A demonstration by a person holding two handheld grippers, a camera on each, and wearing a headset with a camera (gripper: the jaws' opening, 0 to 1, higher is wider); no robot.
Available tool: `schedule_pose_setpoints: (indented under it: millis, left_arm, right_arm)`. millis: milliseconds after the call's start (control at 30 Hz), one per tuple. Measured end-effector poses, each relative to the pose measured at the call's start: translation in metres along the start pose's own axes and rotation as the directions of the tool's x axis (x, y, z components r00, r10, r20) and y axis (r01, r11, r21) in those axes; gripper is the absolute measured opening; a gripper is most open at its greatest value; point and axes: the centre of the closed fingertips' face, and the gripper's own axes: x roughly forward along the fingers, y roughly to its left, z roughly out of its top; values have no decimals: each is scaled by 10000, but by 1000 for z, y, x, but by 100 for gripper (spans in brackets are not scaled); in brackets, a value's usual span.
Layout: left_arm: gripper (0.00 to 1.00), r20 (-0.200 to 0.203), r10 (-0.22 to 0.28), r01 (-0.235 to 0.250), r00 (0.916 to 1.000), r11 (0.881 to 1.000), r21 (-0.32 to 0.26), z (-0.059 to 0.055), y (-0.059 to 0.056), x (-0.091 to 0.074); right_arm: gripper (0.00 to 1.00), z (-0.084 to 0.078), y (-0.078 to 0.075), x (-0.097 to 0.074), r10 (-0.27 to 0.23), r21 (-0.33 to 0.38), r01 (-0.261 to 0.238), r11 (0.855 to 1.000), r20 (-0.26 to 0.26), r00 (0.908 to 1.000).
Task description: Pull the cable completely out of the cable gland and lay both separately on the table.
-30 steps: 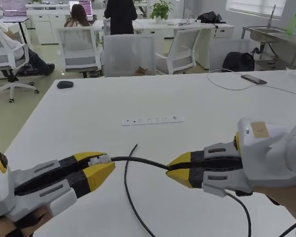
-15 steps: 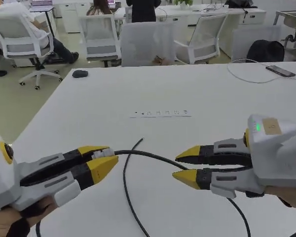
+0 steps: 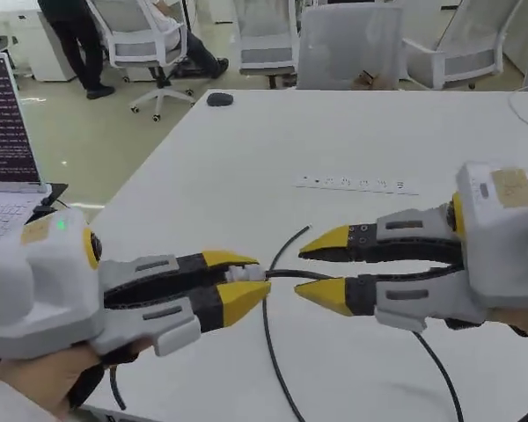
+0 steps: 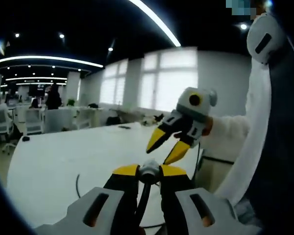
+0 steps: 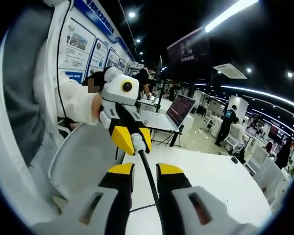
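Head view: cable gland [image 3: 245, 273] pinched in left gripper [image 3: 262, 274]; right gripper [image 3: 299, 272] spread around cable [image 3: 282, 274]. Cable best clamped near gland, then drawn straight out along axis.

We make out little of the cable gland [image 3: 246, 273]: the yellow tips of the left gripper [image 3: 258, 275] cover most of it. The cable [image 3: 286, 274] runs off the head view's bottom edge. The left edge cuts the laptop [image 3: 4, 149].

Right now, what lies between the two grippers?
Head view: a short stretch of cable, from the gland in the left gripper to the right gripper.
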Motion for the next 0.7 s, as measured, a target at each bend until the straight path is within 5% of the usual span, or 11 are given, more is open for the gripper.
schedule_pose_setpoints:
  millis: [167, 267, 367, 567, 700]
  left_arm:
    - [17, -132, -783, 786, 9968, 9966, 238, 2, -1, 0]
    - [17, -408, -1224, 1238, 9916, 9918, 320, -2, 6, -7]
    - [17, -445, -1527, 1542, 9873, 9875, 327, -3, 16, -18]
    - [17, -389, -1672, 1686, 9852, 9851, 354, -4, 29, -33]
    - [17, 13, -1465, 1464, 9892, 9891, 135, -3, 45, -51]
  right_arm:
    - [5, 2, 3, 13, 0, 72, 1, 10000, -84, 10000]
    - [5, 2, 5, 21, -180, -355, 172, 9992, -219, 9996]
    - [5, 5, 2, 34, -477, 157, 477, 9987, 33, 9989]
    - [4, 5, -5, 48, -1026, 556, 1034, 9931, -163, 9946]
    - [4, -2, -10, 49, -1357, 643, 1393, 9882, -579, 9891]
